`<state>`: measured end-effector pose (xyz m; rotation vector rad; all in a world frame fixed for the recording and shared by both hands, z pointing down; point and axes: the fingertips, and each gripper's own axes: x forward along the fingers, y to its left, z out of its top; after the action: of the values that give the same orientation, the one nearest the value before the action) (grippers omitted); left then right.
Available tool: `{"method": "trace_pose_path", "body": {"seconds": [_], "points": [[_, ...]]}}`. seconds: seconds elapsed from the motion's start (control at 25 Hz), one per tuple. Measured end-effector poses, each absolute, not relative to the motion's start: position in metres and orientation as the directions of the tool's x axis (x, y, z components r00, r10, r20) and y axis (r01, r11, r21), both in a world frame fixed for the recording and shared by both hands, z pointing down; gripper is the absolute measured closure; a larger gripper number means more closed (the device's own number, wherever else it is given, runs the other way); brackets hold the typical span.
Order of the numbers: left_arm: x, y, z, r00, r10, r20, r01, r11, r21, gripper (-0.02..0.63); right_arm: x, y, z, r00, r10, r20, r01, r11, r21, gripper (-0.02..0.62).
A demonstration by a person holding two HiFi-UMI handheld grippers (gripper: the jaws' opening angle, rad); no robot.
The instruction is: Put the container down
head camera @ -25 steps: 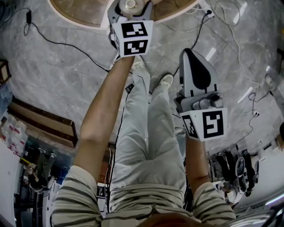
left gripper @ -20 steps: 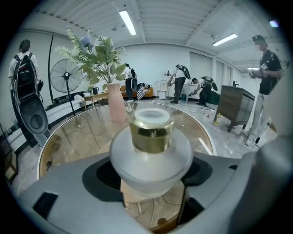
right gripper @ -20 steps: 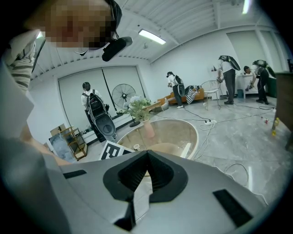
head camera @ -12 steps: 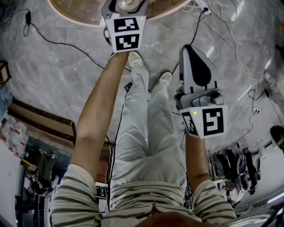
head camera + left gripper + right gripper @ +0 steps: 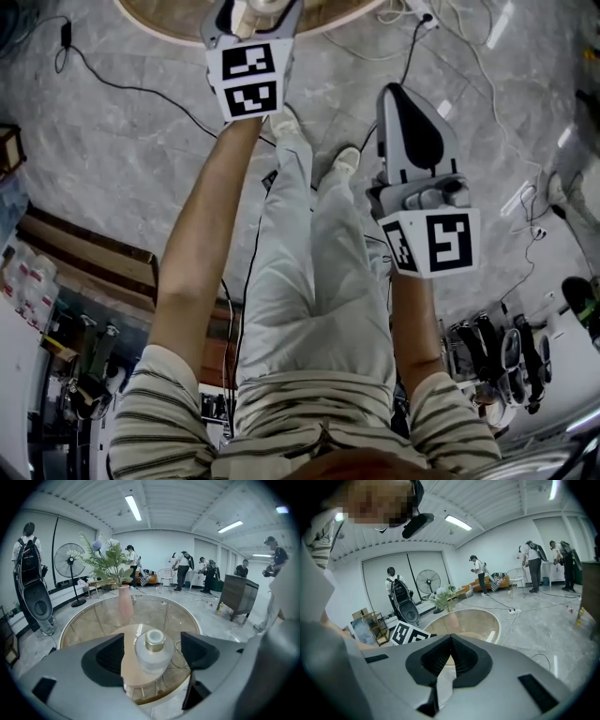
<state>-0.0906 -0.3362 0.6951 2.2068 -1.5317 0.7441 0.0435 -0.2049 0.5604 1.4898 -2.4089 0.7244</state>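
Saw the container standing untouched at the near edge of the round glass table, between the spread jaws of the left gripper. Found the right gripper closed, empty, off the table over marble floor.

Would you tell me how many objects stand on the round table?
2: the container between the left gripper's open jaws, the pink vase behind it; others may be hidden.

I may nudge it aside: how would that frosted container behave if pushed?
The container looks like glass, so probably heavy for its size and breakable. Its squat, wide body seems unlikely to tip; on the smooth glass table it would likely slide.
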Motion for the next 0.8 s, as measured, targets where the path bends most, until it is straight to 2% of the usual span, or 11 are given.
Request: {"method": "trace_pose_path", "body": {"seconds": [0.52,0.8], "points": [[-0.086,-0.294,0.609,0.279,-0.772,0.571,-0.954,-0.292,0.071,0.286,0.054,-0.174,0.494,-0.482,-0.791,0.376,-0.874,0.408,-0.263,0.588],[-0.079,-0.256,0.533,0.307,-0.792,0.528,-0.950,-0.286,0.124,0.367,0.058,-0.155,0.439,-0.491,-0.807,0.328,-0.869,0.427,-0.249,0.588]]}}
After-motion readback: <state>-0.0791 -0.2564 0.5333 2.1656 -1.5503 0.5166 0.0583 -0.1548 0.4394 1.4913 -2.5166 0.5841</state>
